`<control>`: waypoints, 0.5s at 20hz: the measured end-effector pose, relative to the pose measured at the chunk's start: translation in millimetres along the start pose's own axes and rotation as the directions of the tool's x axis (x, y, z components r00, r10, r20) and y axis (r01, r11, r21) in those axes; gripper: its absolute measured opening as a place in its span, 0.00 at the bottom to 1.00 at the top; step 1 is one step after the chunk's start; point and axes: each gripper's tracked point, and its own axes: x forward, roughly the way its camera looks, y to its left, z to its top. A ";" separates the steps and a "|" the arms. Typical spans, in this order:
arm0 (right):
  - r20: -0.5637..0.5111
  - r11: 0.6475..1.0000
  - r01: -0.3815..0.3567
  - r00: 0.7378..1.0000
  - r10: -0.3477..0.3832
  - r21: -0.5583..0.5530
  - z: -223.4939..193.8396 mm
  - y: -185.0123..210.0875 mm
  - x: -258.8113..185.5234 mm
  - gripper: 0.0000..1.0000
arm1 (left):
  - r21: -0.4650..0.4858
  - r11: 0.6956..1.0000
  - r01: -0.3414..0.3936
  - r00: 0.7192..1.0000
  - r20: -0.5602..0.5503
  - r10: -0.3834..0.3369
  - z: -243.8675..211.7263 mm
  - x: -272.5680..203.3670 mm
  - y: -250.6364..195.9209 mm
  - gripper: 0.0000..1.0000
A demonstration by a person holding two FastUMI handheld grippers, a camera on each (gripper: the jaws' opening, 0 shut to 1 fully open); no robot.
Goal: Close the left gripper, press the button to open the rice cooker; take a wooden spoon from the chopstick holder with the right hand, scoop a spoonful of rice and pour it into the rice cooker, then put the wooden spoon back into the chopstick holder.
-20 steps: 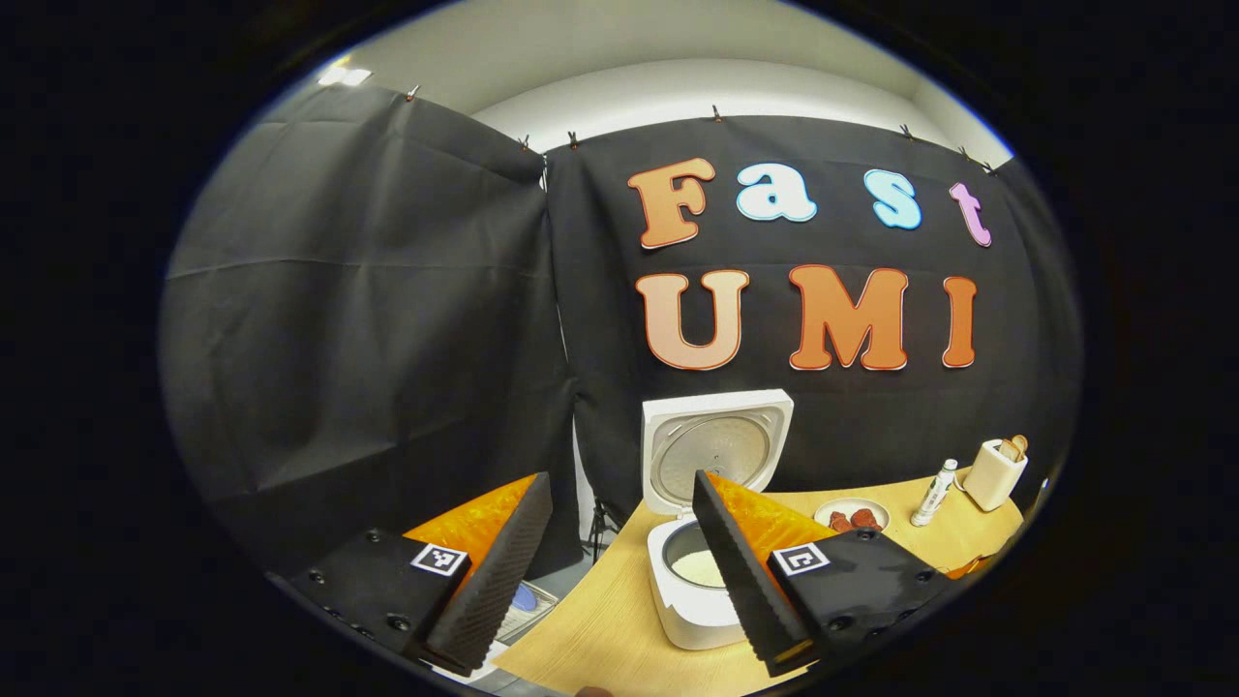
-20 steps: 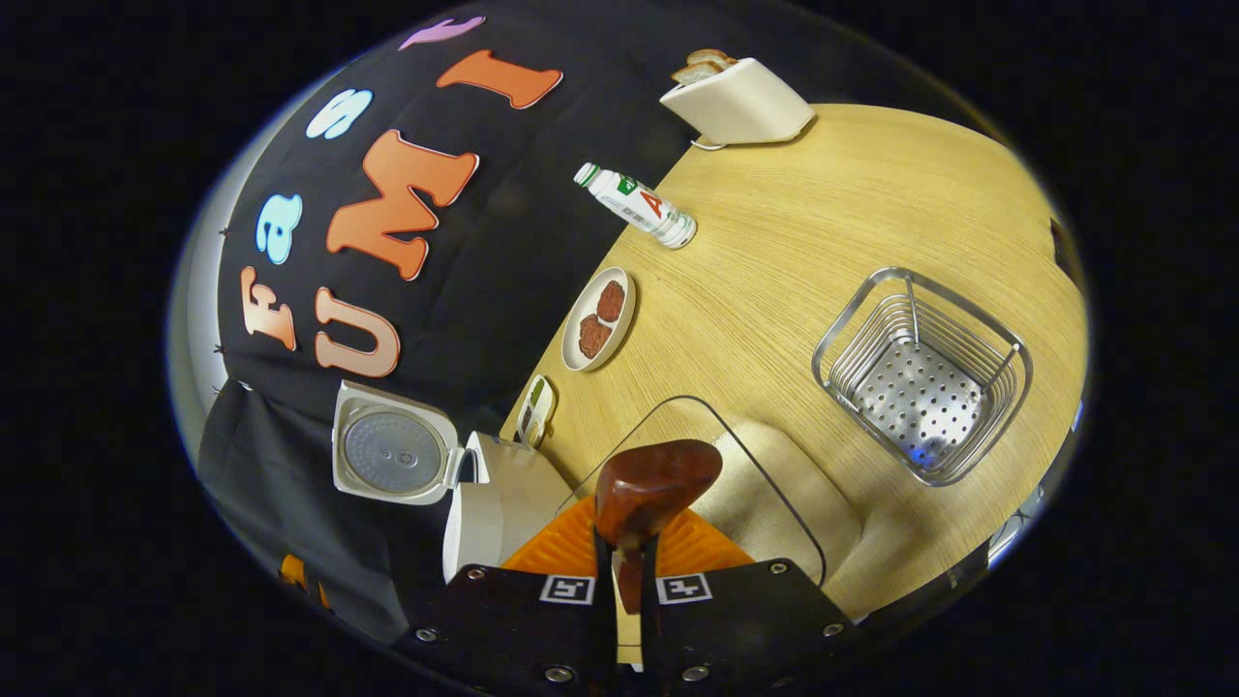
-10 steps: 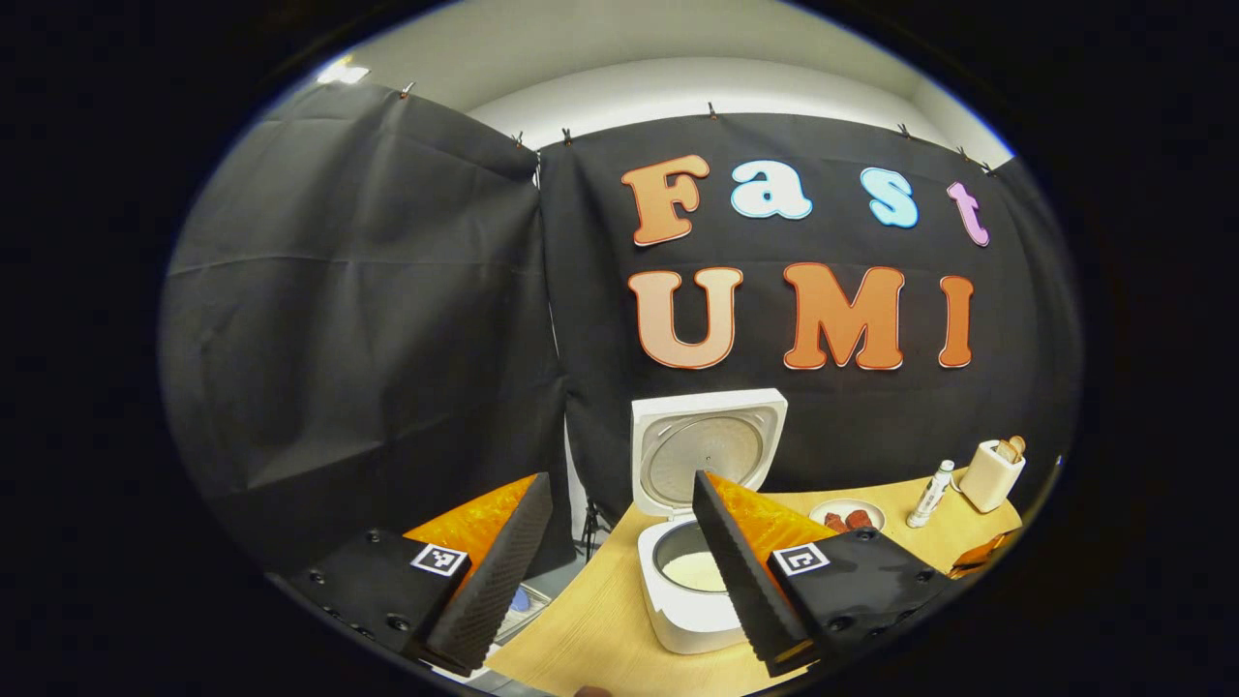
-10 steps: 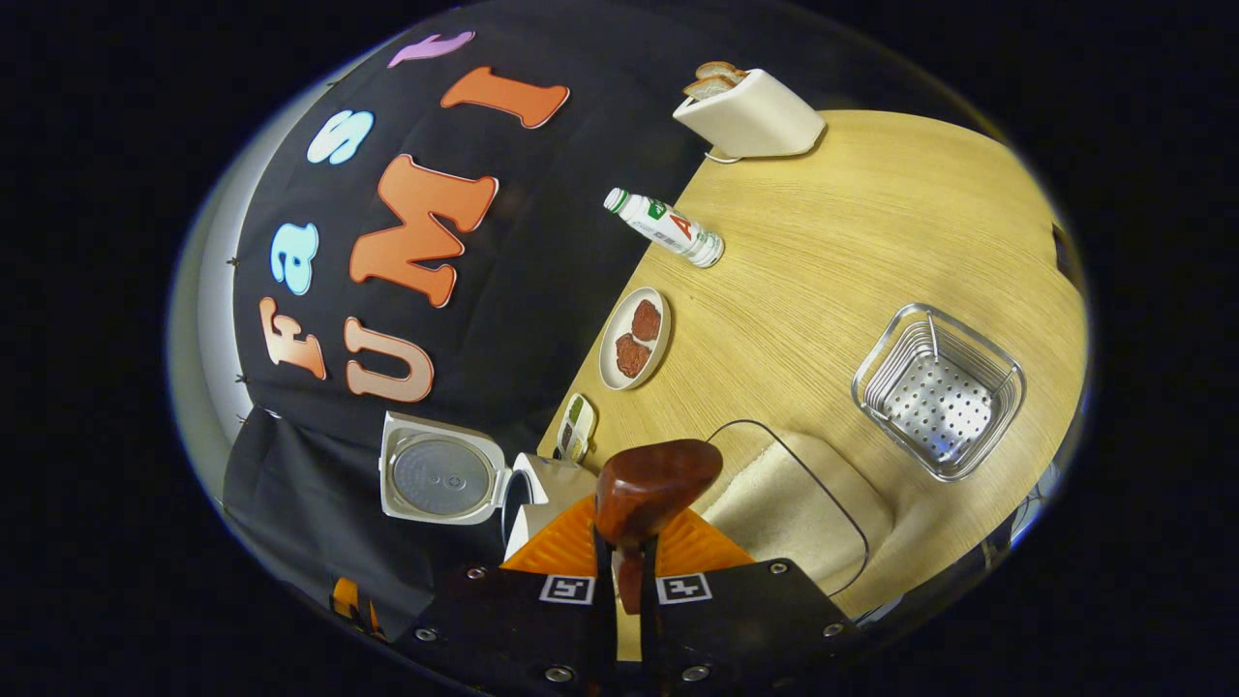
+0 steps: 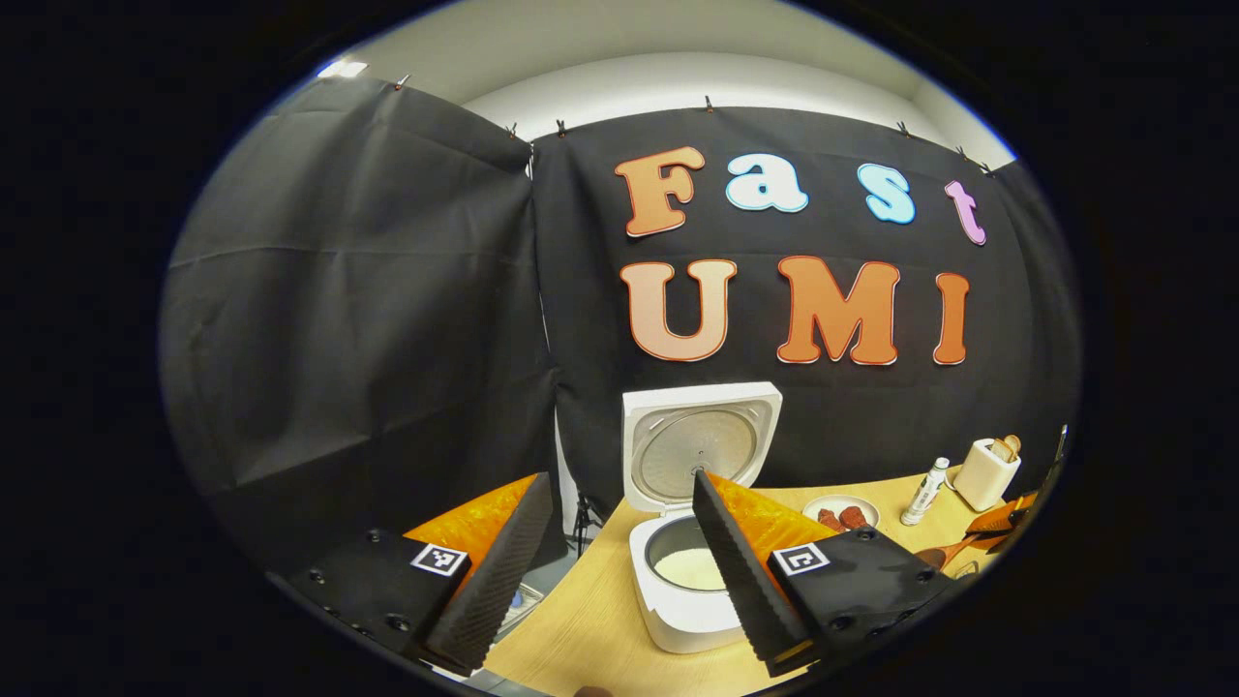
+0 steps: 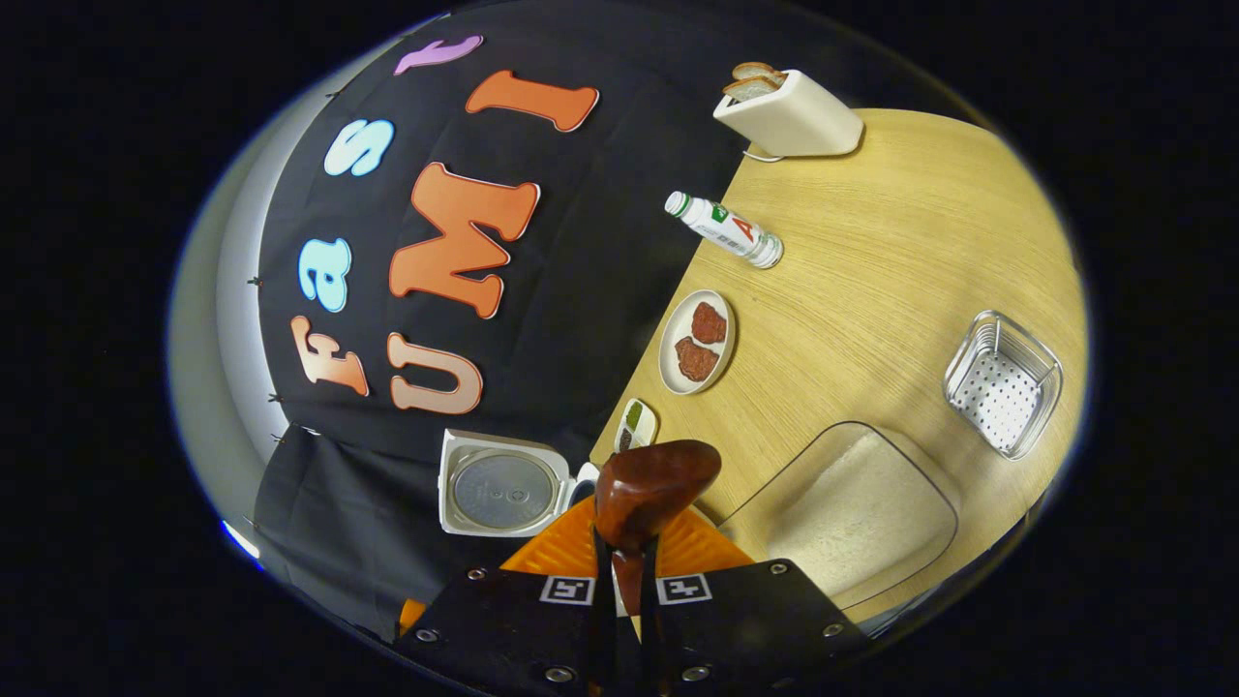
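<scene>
White square-bodied rice cooker (image 5: 689, 571) lid-up with rice inside, directly ahead of wide-spread, empty left gripper (image 5: 619, 566); perforated metal chopstick holder (image 6: 1003, 383) far right of right gripper (image 6: 627, 581), clamped on dark wooden spoon (image 6: 650, 489), bowl forward.

Glossy wooden spoon (image 6: 656, 487) — matt wood-grain table (image 6: 871, 242) — perforated metal basket (image 6: 1003, 383).

Staged recording booth, kitchen set: black cloth wall (image 5: 368, 290) clipped up behind a wooden table (image 6: 871, 261). Tabletop holds open rice cooker (image 5: 682, 581), toaster (image 6: 794, 116) with bread, bottle (image 6: 726, 229), plate (image 6: 697, 342).
</scene>
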 end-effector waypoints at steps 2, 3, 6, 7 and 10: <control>-0.016 1.000 -0.018 1.000 0.018 0.003 -4.5 13.5 9.4 0.09 | -0.005 1.000 0.011 1.000 -0.006 -0.011 -2.3 1.0 -0.5 0.99; -0.022 1.000 -0.028 0.999 0.028 0.005 -5.8 20.7 14.4 0.09 | -0.005 1.000 0.012 1.000 -0.008 -0.012 -3.1 1.4 0.0 0.99; -0.044 0.999 -0.046 0.998 0.045 -0.014 -11.4 42.6 30.0 0.09 | -0.003 1.000 0.024 0.999 -0.021 -0.024 -9.2 2.2 -0.4 0.99; -0.045 0.998 -0.051 0.998 0.050 -0.025 -11.8 50.1 35.3 0.09 | 0.000 1.000 0.029 0.999 -0.025 -0.029 -10.3 2.7 -0.4 0.99; -0.047 0.996 -0.073 0.996 0.071 -0.050 -14.1 74.8 51.8 0.09 | 0.003 0.999 0.047 0.998 -0.031 -0.047 -11.9 3.1 -0.8 0.99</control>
